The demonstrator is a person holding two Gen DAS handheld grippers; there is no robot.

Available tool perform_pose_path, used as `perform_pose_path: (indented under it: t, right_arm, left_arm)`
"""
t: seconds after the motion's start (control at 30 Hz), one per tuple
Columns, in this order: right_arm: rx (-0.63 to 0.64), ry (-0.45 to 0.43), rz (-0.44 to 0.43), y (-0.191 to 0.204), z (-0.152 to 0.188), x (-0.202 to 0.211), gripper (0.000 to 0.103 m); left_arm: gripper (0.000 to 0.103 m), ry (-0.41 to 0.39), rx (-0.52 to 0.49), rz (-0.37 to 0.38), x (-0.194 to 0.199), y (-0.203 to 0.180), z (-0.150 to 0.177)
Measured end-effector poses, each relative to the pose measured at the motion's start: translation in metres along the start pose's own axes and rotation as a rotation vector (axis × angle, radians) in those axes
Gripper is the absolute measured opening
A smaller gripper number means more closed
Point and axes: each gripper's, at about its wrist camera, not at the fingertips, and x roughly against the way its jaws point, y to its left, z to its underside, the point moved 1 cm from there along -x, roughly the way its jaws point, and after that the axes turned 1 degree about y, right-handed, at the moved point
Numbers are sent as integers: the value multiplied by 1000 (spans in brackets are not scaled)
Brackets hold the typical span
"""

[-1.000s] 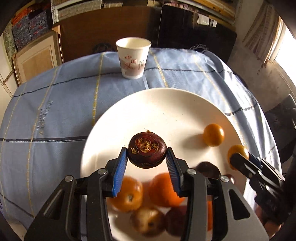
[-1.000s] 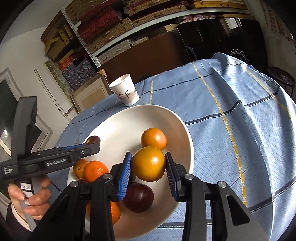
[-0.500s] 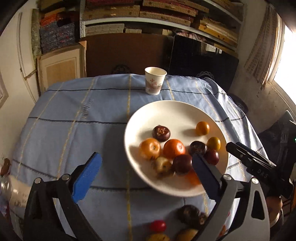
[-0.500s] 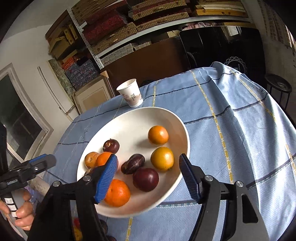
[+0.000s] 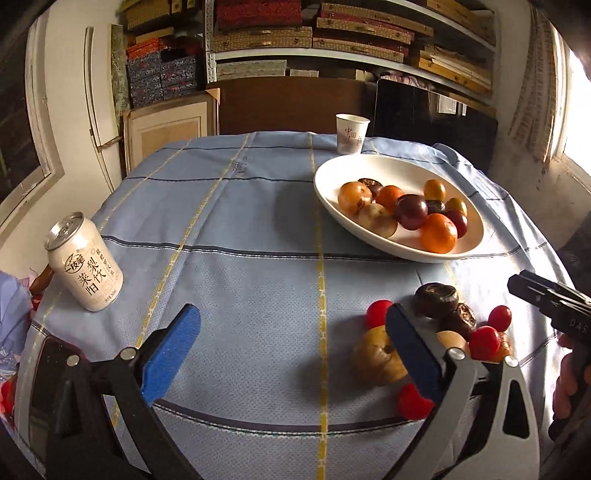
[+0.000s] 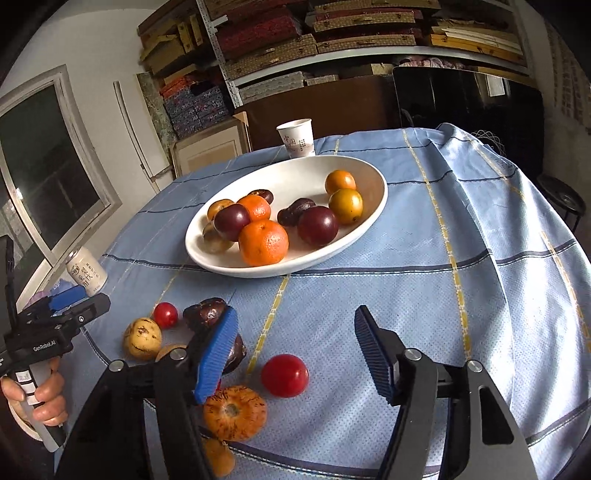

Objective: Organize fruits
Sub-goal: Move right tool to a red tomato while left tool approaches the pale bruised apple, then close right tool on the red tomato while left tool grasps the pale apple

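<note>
I'm holding my left gripper [image 5: 291, 347] out over the blue checked tablecloth [image 5: 240, 229], its blue pads standing as wide apart as they go with only bare cloth between them. My right gripper [image 6: 295, 350] is hanging over the same cloth, its jaws partly open and closing at this moment, gripping nothing; a red cherry tomato [image 6: 284, 375] is lying on the cloth in the gap below them, untouched.

The white plate [image 6: 347, 236] is sitting ahead of both tools, well beyond the tips, and it's carrying the sorted fruit: a big orange [image 6: 263, 242] at the near rim, dark plums [image 6: 317, 226] and smaller yellow-orange fruits behind it. Past the plate, at the far edge of the table, a paper cup [image 5: 351, 133] is standing upright.

The loose fruit is lying close in, just off my left tool's right pad: a tan pear-like fruit [image 5: 375, 356], dark chestnut-like pieces [image 5: 436, 295] and more cherry tomatoes [image 5: 484, 341]. From the right wrist view the same heap is sitting beside my left pad, with a speckled orange fruit [image 6: 234, 411] nearest me.

Off to my left tool's left, a white drinks can [image 5: 84, 260] is standing on the cloth near the table edge. Behind the table, shelves [image 5: 332, 33] stacked with woven boxes are filling the wall, and a window [image 6: 48, 166] is showing on the left
</note>
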Motion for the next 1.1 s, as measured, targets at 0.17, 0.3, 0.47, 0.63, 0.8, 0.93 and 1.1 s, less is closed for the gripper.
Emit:
perform_pose_path:
  t: [0.17, 0.3, 0.47, 0.63, 0.8, 0.93, 1.1]
  right_arm:
    - [-54, 82, -42, -8, 5, -13, 54]
    - [-46, 114, -27, -6, 9, -17, 53]
    - [-59, 156, -41, -6, 14, -20, 45]
    - [-44, 193, -52, 1, 18, -23, 41]
    - [-45, 200, -46, 1, 21, -23, 40]
    - [-39, 209, -59, 2, 22, -23, 31]
    - [-39, 178, -58, 3, 20, -16, 31]
  left_arm:
    - [98, 14, 23, -8, -2, 6, -1]
    - [98, 31, 48, 15, -3, 10, -1]
    - [98, 33, 43, 5, -3, 9, 0]
    - [98, 15, 12, -19, -1, 3, 1]
    - [98, 11, -4, -25, -1, 0, 2]
    - [98, 21, 3, -18, -2, 1, 2]
    - [98, 66, -1, 85, -7, -3, 4]
